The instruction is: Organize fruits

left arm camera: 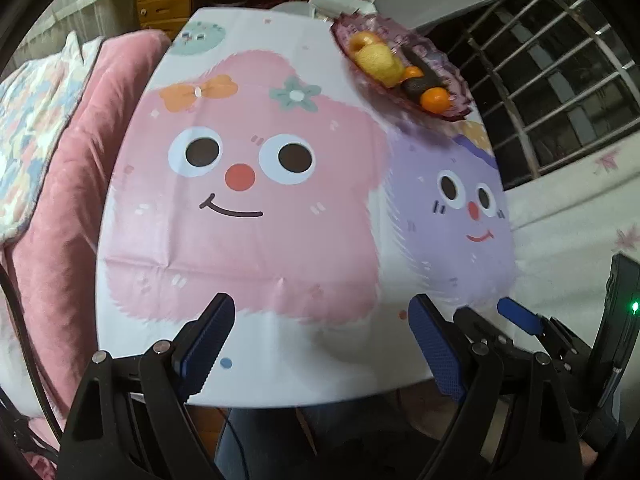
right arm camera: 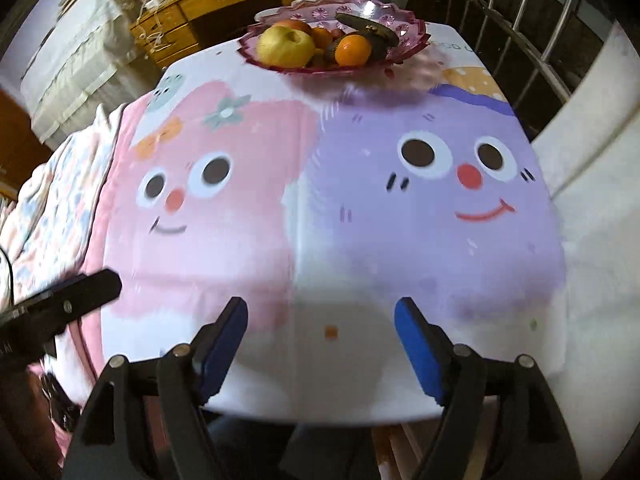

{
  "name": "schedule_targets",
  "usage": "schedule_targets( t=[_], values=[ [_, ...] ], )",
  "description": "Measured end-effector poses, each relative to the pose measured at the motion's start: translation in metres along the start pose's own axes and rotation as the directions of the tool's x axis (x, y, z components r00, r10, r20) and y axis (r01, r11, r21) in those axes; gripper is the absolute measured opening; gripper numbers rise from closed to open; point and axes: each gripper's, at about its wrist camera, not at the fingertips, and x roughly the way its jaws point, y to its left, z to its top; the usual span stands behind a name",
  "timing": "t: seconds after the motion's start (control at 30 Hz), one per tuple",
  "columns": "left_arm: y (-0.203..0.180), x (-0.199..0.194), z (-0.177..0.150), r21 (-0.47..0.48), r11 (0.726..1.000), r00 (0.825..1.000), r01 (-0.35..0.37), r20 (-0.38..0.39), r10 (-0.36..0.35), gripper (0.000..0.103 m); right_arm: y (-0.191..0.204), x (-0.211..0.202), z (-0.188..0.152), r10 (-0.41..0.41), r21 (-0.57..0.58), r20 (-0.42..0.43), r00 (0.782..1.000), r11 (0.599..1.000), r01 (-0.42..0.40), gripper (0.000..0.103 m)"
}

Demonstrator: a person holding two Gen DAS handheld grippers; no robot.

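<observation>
A pink scalloped glass bowl [left arm camera: 452,68] [right arm camera: 404,28] stands at the far right of the table. It holds a yellow apple [left arm camera: 378,62] [right arm camera: 285,49], oranges [left arm camera: 434,100] [right arm camera: 353,50] and a dark fruit [left arm camera: 418,80] [right arm camera: 374,34]. My left gripper [left arm camera: 322,304] hangs open over the near table edge, nothing between its blue pads. My right gripper [right arm camera: 322,304] is also open and empty, over the near edge beside the left one. It shows in the left wrist view at the lower right [left arm camera: 496,316]. One of the left gripper's fingers [right arm camera: 80,286] shows at the left of the right wrist view.
A cartoon tablecloth [left arm camera: 256,240] [right arm camera: 400,248] covers the table. A pink cushion and patterned blanket [left arm camera: 60,152] lie along its left side. A barred window [left arm camera: 560,92] and white seat [right arm camera: 592,184] are on the right, wooden drawers [right arm camera: 224,0] behind. A person's legs [left arm camera: 272,432] are below the near edge.
</observation>
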Motion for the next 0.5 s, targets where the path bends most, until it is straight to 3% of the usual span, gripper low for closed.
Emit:
schedule_targets(
  t=[0.3, 0.5],
  values=[
    [-0.037, -0.078, 0.001, 0.083, 0.995, 0.992, -0.06, 0.115, 0.05, 0.088, -0.008, -0.082, 0.002, 0.099, -0.006, 0.115, 0.988, 0.995, -0.099, 0.092],
    [-0.079, -0.119, -0.002, 0.146, 0.987, 0.982, -0.063, 0.184, 0.035, 0.089, -0.015, -0.136, -0.003, 0.14, -0.047, 0.156, 0.978, 0.99, -0.134, 0.096]
  ],
)
